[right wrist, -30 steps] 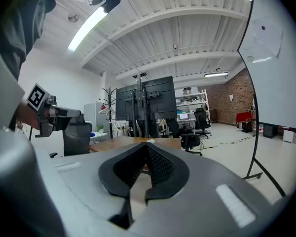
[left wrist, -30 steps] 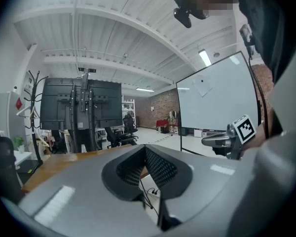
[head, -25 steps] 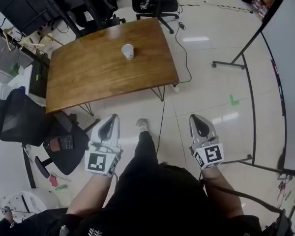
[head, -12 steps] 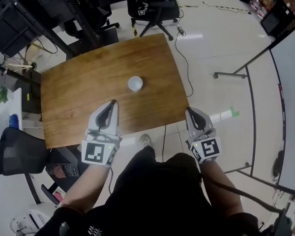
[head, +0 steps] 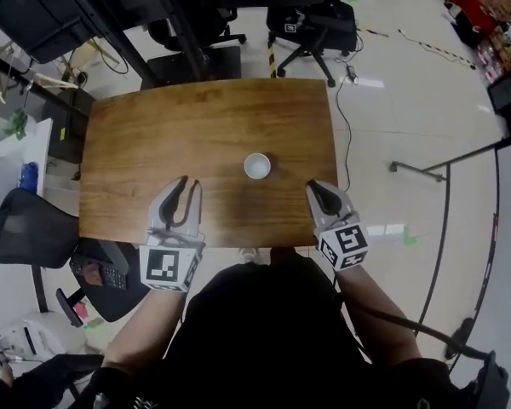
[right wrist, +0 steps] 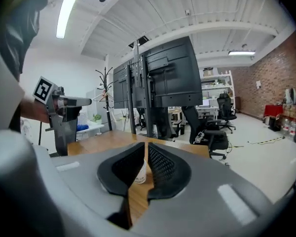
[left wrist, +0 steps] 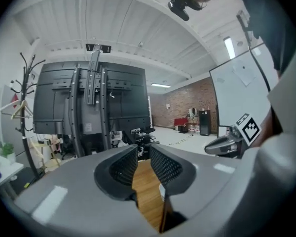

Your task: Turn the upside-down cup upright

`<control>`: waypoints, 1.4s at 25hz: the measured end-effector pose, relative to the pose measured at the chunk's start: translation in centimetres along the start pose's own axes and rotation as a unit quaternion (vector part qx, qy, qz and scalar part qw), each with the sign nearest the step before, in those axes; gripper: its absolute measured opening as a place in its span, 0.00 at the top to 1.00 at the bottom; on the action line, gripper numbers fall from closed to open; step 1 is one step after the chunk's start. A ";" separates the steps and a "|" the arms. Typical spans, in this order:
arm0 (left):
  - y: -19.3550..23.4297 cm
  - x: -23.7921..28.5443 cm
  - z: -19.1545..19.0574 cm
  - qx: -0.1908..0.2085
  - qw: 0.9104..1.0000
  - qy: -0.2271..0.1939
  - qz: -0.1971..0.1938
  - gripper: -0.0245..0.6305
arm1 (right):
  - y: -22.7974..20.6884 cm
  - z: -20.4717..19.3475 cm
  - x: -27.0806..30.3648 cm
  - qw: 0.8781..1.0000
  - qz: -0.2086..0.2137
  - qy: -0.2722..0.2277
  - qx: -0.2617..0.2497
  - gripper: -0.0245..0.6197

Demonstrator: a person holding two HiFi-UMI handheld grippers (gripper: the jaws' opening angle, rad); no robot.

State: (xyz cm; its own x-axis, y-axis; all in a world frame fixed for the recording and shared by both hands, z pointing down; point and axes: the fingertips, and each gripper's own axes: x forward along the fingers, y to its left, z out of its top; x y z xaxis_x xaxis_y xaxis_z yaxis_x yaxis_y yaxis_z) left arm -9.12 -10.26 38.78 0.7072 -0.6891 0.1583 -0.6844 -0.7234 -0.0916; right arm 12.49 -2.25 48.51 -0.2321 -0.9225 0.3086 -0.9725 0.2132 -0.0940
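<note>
The white cup [head: 257,166] sits on the brown table [head: 153,143], between the two grippers and a little farther away. The left gripper [head: 186,186] has its jaws apart. The right gripper [head: 312,187] has its jaws together.

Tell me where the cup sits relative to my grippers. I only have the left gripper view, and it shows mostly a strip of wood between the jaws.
Observer: In the head view, the cup stands on the wooden table, ahead of and between the left gripper and the right gripper, touching neither.
Operator: Does the right gripper line up with it?
Observer: Yes. The right gripper view shows the cup straight ahead through the slit between its jaws, beyond their tips.
Operator: Is the right gripper open?
Observer: No. Its jaws are together, with nothing held.
</note>
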 end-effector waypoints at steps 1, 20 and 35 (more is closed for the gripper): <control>0.3 -0.7 0.2 -0.003 1.000 -0.001 0.013 0.85 | 0.1 -0.5 1.3 1.000 0.015 0.010 0.004 0.89; 5.9 -9.5 -1.1 -0.024 0.983 0.046 0.178 0.96 | 0.9 -8.5 14.6 0.985 0.080 0.153 -0.005 0.79; 6.9 -12.2 -1.4 -0.031 0.971 0.065 0.228 0.96 | 1.0 -10.8 16.2 0.981 0.071 0.179 -0.027 0.93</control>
State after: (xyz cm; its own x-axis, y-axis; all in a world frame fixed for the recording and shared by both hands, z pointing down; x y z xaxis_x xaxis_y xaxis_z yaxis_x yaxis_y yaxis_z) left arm -22.68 -6.79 37.65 0.3027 -0.9229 0.2378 -0.9332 -0.3377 -0.1229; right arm 7.54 -13.51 63.60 -0.3474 -0.7125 0.6096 -0.9276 0.3562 -0.1123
